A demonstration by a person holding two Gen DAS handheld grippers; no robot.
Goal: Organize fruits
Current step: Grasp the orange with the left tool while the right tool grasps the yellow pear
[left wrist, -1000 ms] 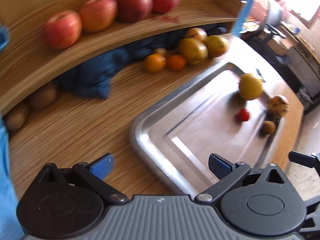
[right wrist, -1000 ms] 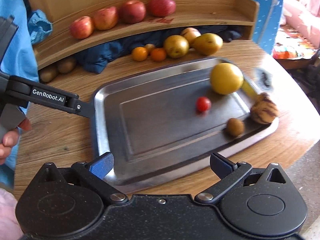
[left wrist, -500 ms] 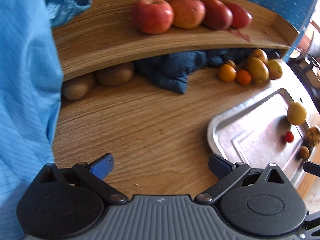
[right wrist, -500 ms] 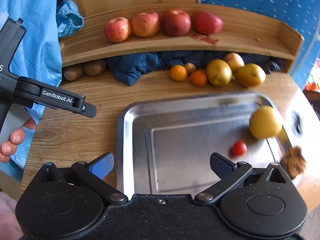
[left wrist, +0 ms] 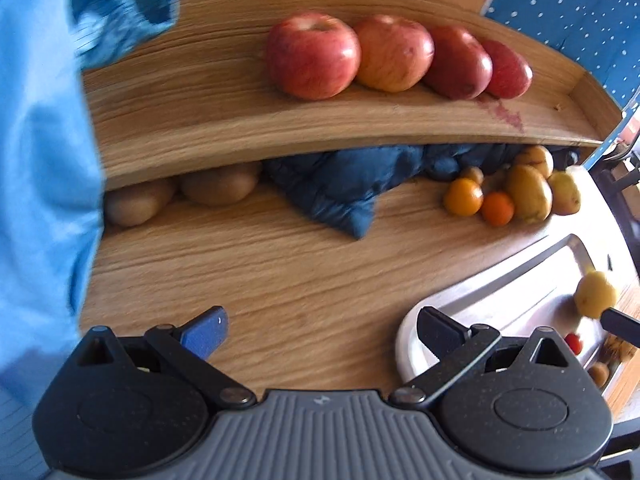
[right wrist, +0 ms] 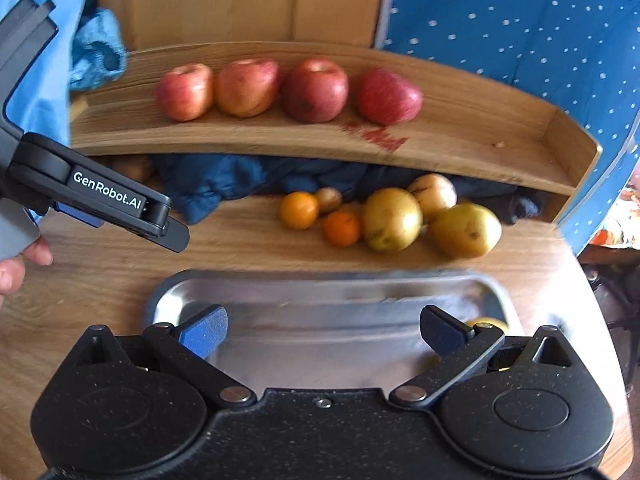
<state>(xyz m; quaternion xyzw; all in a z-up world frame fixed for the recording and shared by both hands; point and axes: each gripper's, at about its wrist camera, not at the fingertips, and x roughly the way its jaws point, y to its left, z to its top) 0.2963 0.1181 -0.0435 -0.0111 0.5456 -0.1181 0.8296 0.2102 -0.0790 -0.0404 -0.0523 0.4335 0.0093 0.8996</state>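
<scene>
The wooden counter [right wrist: 100,280] carries everything, and along its back edge runs a curved wooden shelf [right wrist: 460,136] raised above the surface. A steel tray [right wrist: 320,300] lies on the counter toward its right front, long side parallel to the shelf. Under the shelf a dark blue quilted cloth [left wrist: 344,188] is bunched, one corner spilling forward onto the counter. The left gripper [left wrist: 320,328] hangs over bare wood just left of the tray's left rim, jaws spread wide with nothing between them; the right gripper [right wrist: 322,330] sits above the tray's near half, jaws likewise spread and empty. Four red apples [right wrist: 288,88] stand in a row along the middle of the shelf, touching or nearly so. Below the shelf's right half, three yellow-green pears [right wrist: 424,216] cluster by the back edge, with two oranges [right wrist: 316,220] just left of them and a small brown fruit [right wrist: 329,199] behind the oranges. Two brown kiwis [left wrist: 180,196] lie side by side under the shelf's left end. In the tray's right end rest a yellow fruit [left wrist: 595,294], a cherry tomato [left wrist: 574,343], and a small brown fruit [left wrist: 599,374]; blur hides finer detail there.
</scene>
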